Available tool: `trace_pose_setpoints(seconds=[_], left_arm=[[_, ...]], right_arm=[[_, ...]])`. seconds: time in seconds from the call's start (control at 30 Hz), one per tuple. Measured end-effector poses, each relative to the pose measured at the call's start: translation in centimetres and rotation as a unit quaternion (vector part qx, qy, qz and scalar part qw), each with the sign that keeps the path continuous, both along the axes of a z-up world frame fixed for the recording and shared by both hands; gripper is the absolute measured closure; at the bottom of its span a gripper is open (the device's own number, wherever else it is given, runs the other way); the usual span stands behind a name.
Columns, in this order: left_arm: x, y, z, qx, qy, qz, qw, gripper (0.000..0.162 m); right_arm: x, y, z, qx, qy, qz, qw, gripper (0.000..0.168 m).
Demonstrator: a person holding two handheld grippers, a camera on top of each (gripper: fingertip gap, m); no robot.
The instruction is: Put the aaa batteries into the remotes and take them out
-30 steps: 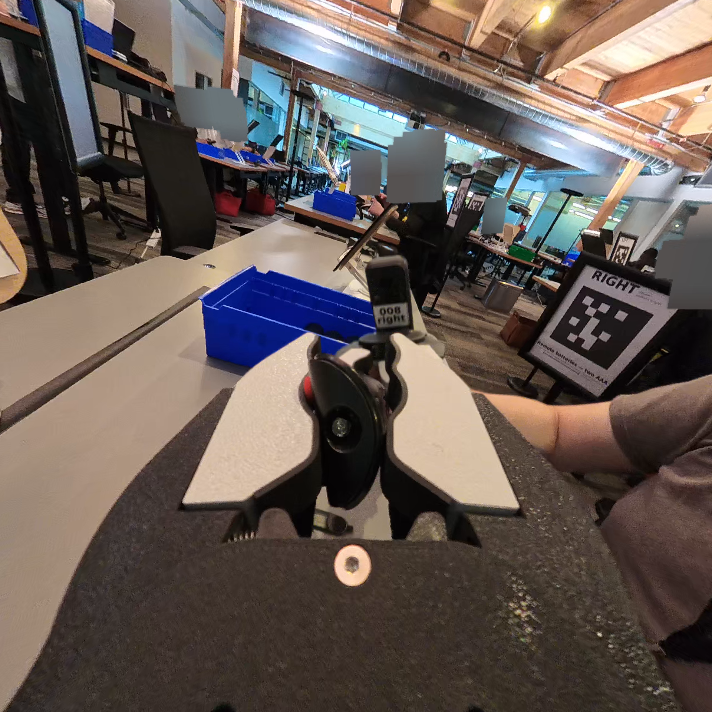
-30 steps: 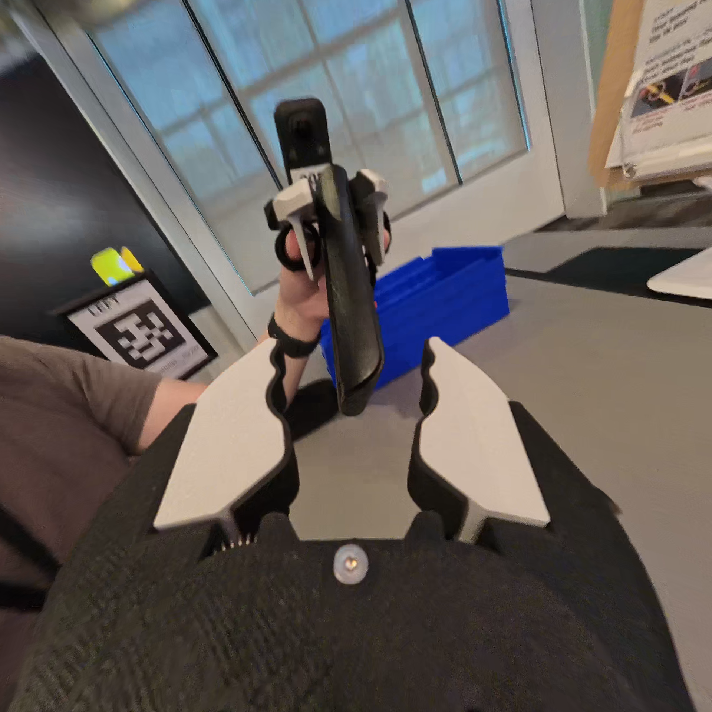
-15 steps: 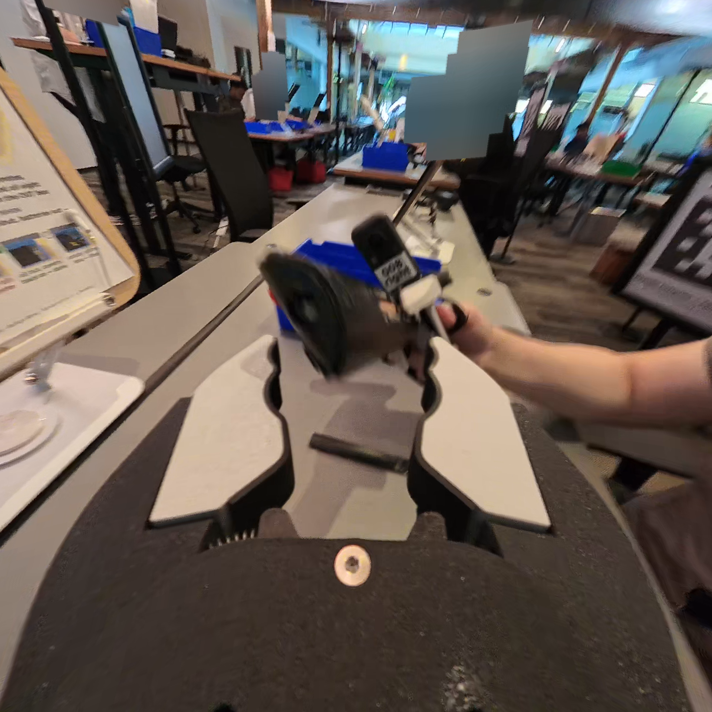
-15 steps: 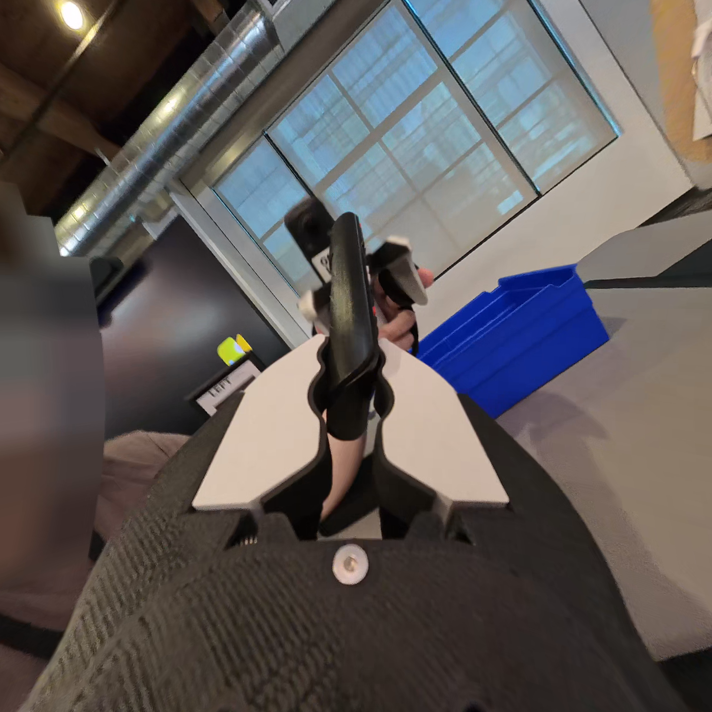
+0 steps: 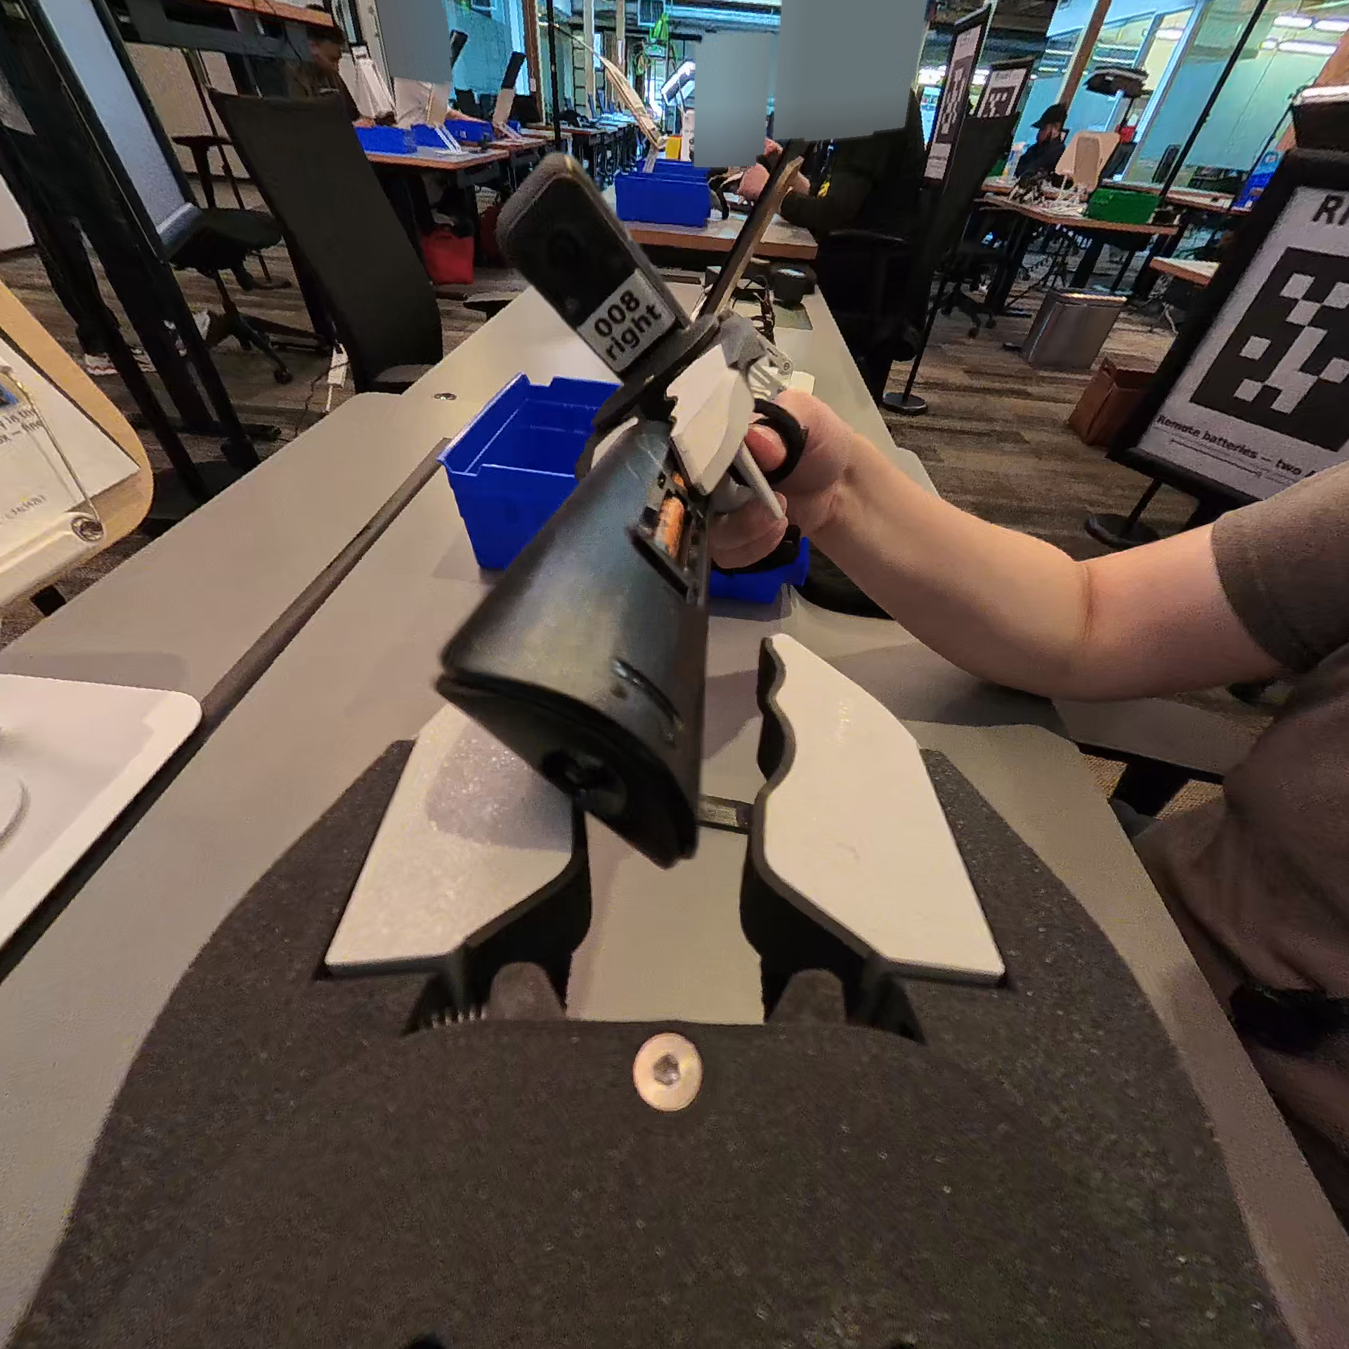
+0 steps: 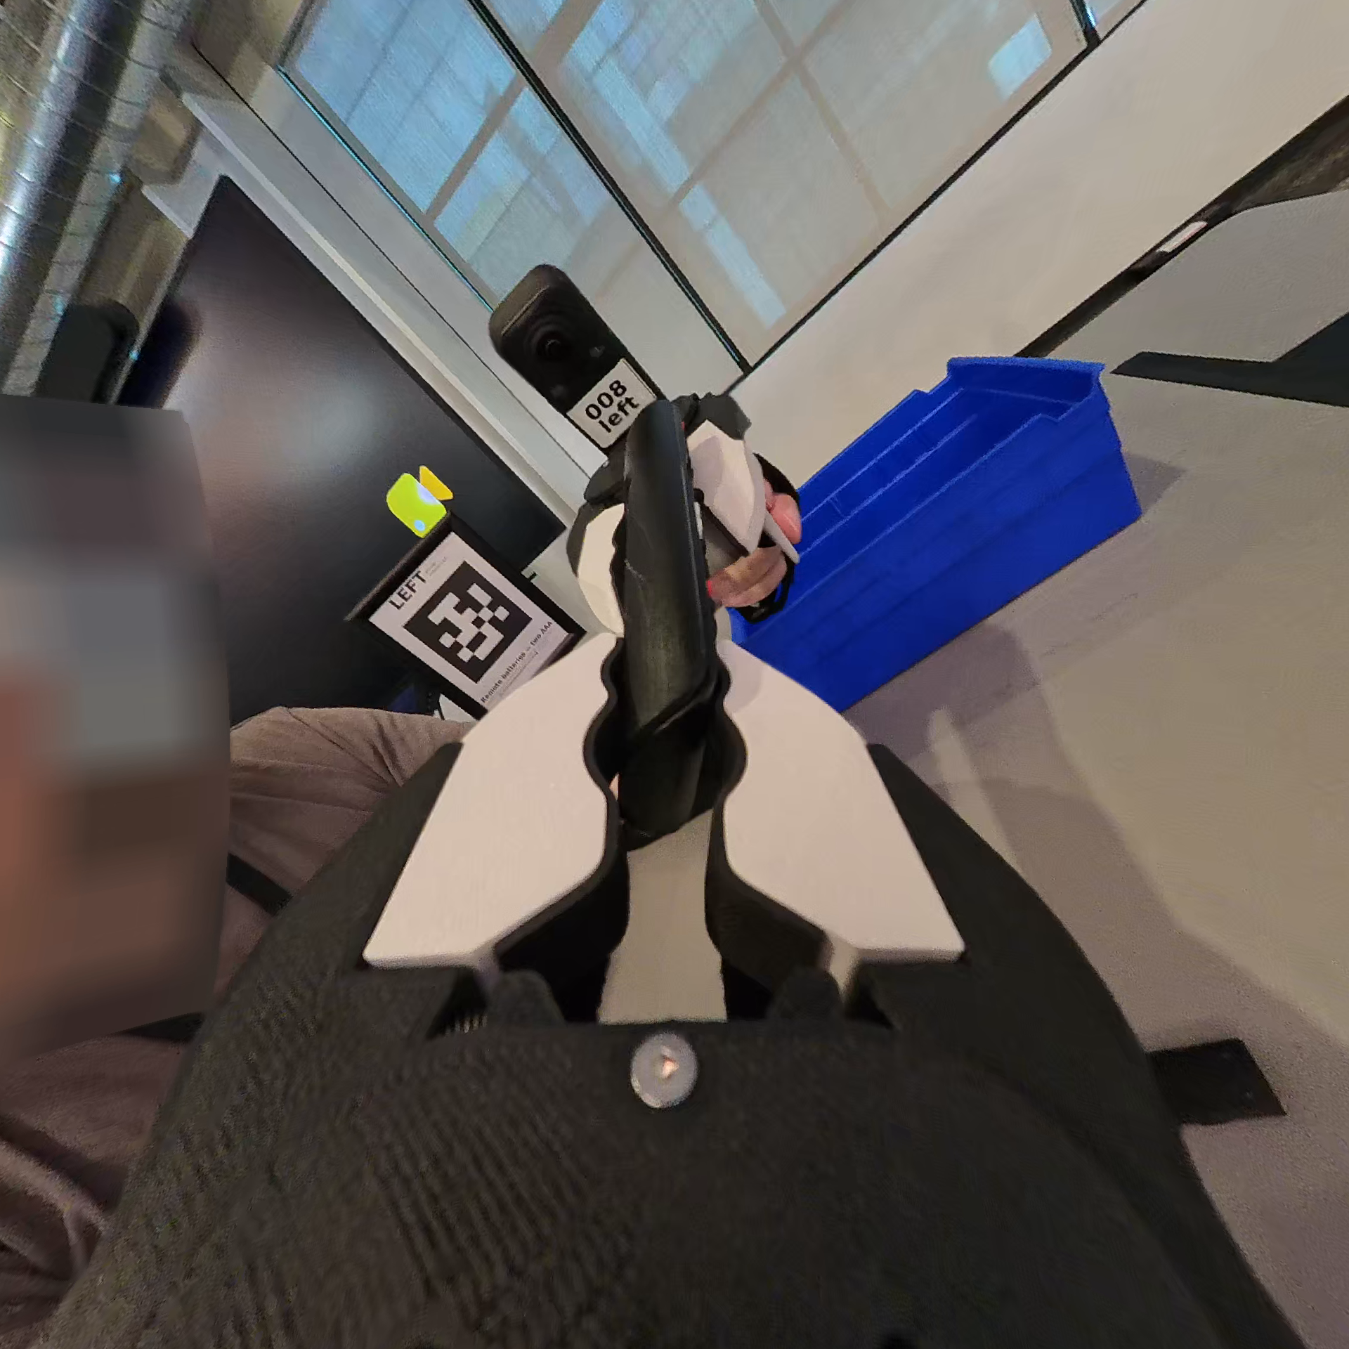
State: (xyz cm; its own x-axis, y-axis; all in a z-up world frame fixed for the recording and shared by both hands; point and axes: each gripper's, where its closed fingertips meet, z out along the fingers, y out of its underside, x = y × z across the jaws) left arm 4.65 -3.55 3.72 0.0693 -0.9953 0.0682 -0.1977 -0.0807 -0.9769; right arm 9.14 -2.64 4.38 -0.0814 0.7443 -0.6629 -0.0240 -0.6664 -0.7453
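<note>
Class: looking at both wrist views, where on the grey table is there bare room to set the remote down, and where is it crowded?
Bare table lies in front of the blue bin, and a bare strip lies left of the bin up to the dark groove. It is crowded where the right gripper holds the remote between the left gripper's fingers, a thin dark object lying beneath.

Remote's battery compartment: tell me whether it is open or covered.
Open. In the left wrist view the remote shows an uncovered bay with an orange battery inside.

Black remote (image 5: pixel 584 657) with an orange battery (image 5: pixel 670 524) inside; blue bin (image 6: pixel 971 525) at right; grey table (image 6: pixel 1131 803); white fingers (image 6: pixel 825 825); black-and-white checkered sign (image 6: pixel 467 628) left of centre.
</note>
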Motion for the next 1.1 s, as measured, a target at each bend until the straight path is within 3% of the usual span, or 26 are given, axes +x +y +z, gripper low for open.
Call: trace_pose_setpoints(seconds=[0.27,0.57,0.7,0.93,1.1], left_arm=[[0.4,0.5,-0.3,-0.032,-0.007,0.003,0.999,0.118],[0.1,1.3,1.4,-0.038,-0.062,0.027,0.997,0.126],[0.1,1.2,0.5,-0.038,-0.029,0.025,0.999,0.123],[0.4,2.2,2.2,-0.029,-0.1,0.053,0.993,0.11],[0.5,1.0,2.8,-0.026,-0.11,0.019,0.993,0.131]], right_arm=[[-0.1,0.0,-0.4,0.022,-0.02,-0.003,1.0,0.148],[-0.7,0.6,0.6,0.036,0.014,-0.042,0.998,0.148],[-0.5,0.7,0.8,0.04,0.014,-0.051,0.998,0.148],[-0.7,0.8,2.3,0.021,0.088,-0.062,0.994,0.149],[-1.4,0.6,1.7,0.036,0.066,-0.059,0.995,0.149]])
